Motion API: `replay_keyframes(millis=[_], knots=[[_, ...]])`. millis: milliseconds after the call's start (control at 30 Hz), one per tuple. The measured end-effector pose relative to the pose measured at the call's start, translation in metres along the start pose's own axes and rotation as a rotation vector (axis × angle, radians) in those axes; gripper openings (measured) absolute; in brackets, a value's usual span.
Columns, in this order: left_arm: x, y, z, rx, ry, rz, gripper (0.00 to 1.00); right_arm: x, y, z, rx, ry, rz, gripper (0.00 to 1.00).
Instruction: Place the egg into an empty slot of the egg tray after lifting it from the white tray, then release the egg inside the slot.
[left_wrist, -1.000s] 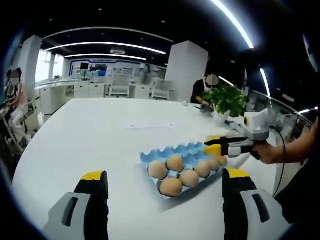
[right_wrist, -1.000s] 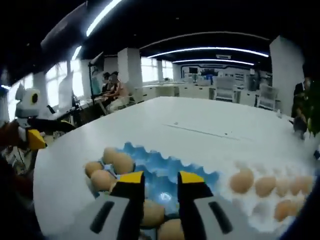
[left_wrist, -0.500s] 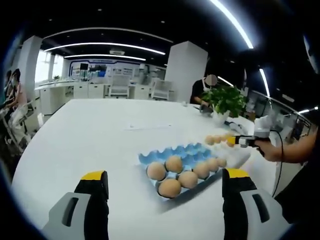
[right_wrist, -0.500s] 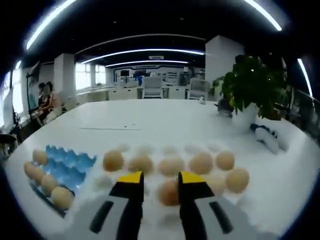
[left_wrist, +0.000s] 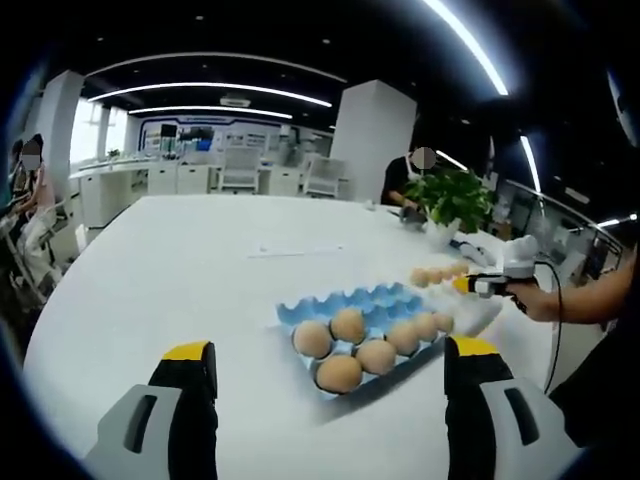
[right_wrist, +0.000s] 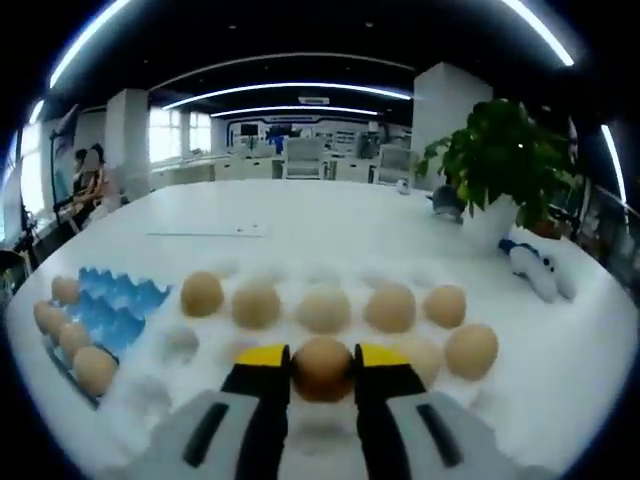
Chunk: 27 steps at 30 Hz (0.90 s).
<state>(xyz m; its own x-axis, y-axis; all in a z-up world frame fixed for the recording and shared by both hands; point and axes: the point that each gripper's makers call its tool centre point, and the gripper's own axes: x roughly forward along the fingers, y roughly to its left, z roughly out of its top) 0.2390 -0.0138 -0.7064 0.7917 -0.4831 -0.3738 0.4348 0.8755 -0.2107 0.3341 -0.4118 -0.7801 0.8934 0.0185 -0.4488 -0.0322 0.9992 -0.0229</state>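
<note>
In the left gripper view, the left gripper (left_wrist: 325, 400) hangs over the near part of the white table (left_wrist: 170, 280), its two yellow-tipped jaws spread wide with nothing between them. It looks parked there, out of the way, so that the other hand can work. Ahead of it lies the blue egg tray (left_wrist: 360, 315), with eggs filling the slots on its near side and bare blue cups left along its far edge; those are where the next egg would go. Just beyond the blue tray's right end sits the white tray (left_wrist: 470, 310), and the right gripper (left_wrist: 462, 284) reaches in over it from the right, held in a person's hand (left_wrist: 540, 300). A potted plant (left_wrist: 455, 200) stands further off toward the table's far edge.

In the right gripper view, the right gripper (right_wrist: 321, 360) is low over the white tray (right_wrist: 150, 395), its jaws set on either side of an egg (right_wrist: 321, 368) that sits between their yellow tips. They seem to touch it, though I cannot tell whether they are gripping it. The egg is in the white tray's near row, with a row of other eggs behind it. The egg tray (right_wrist: 105, 310) lies just off the white tray's left end, close enough for a short carry. Lifting looks to be the step ahead.
</note>
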Motion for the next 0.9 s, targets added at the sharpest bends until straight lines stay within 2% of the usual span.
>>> replay_keyframes(millis=[133, 367, 633, 667, 900], knots=[[0.0, 0.0, 0.001, 0.003, 0.002, -0.001, 0.95, -0.006, -0.001, 0.002, 0.048, -0.008, 0.011, 0.24], [0.001, 0.001, 0.0, 0.001, 0.009, 0.001, 0.96, -0.018, 0.009, 0.024, 0.046, -0.064, 0.037, 0.24], [0.001, 0.004, -0.002, -0.031, 0.029, 0.01, 0.99, -0.025, 0.059, 0.037, 0.005, -0.073, 0.195, 0.24], [0.001, 0.004, -0.002, -0.034, 0.029, 0.011, 0.99, -0.026, 0.07, 0.039, -0.001, -0.074, 0.231, 0.24], [0.0, 0.002, -0.003, -0.033, 0.03, 0.006, 0.99, -0.029, 0.124, 0.049, -0.022, -0.083, 0.365, 0.24]])
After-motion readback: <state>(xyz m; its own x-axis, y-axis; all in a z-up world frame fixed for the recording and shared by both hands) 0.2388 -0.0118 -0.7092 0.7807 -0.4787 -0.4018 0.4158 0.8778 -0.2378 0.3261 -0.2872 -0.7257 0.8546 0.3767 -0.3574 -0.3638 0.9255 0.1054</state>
